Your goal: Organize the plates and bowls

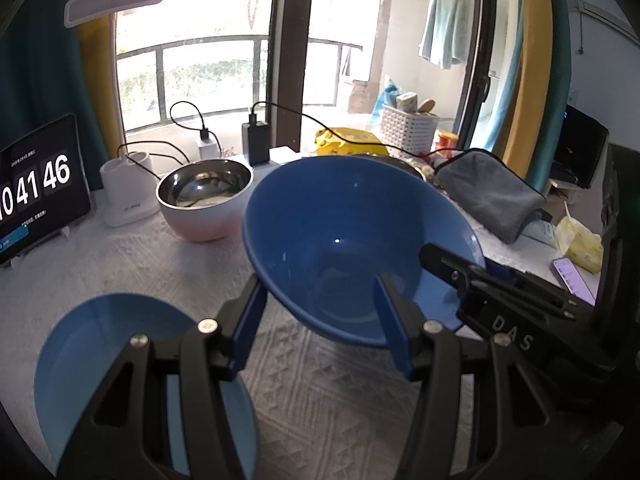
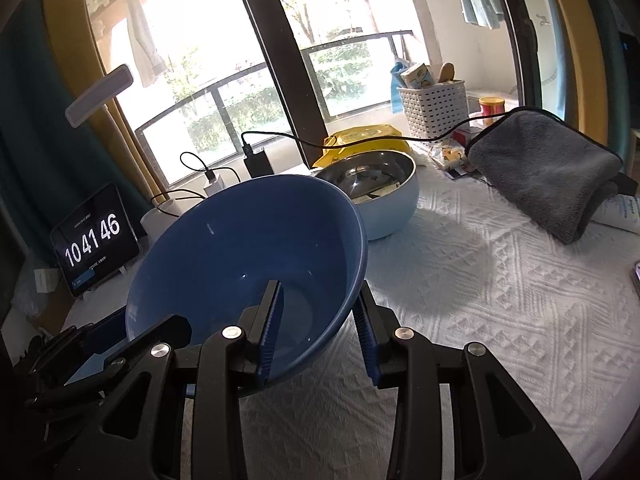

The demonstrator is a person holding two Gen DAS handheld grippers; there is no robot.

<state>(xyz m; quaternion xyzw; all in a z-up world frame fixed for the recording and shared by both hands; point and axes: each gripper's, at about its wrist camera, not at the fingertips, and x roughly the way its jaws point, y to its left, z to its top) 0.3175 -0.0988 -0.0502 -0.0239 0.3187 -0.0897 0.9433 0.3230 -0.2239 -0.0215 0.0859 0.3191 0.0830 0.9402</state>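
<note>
— Where was the blue bowl [image 1: 352, 240] at that moment?

— Lifted off the bench [image 2: 500, 300], tilted, and gripped from two sides. The left hand-held gripper [image 1: 320, 308] had one finger outside the near wall and one inside, closed on the rim. The right hand-held gripper [image 2: 320, 312] did the same on the opposite edge, one blue pad inside the bowl and one outside, clamped on the wall.

— So neither one stood free?

— No, both were partly closed, each pinching that same bowl.

— What else sat on the bench?

— A blue plate [image 1: 100, 360] lay flat on the white textured cloth, below and left of the bowl in the left wrist view. Behind stood a steel bowl with a pink outside [image 1: 204, 200]; a second steel bowl with a pale blue outside [image 2: 380, 196] was just beyond the lifted bowl in the right wrist view. A folded grey towel [image 2: 548, 176] lay to the right, and a tablet clock [image 2: 94, 240] stood at the left.
</note>
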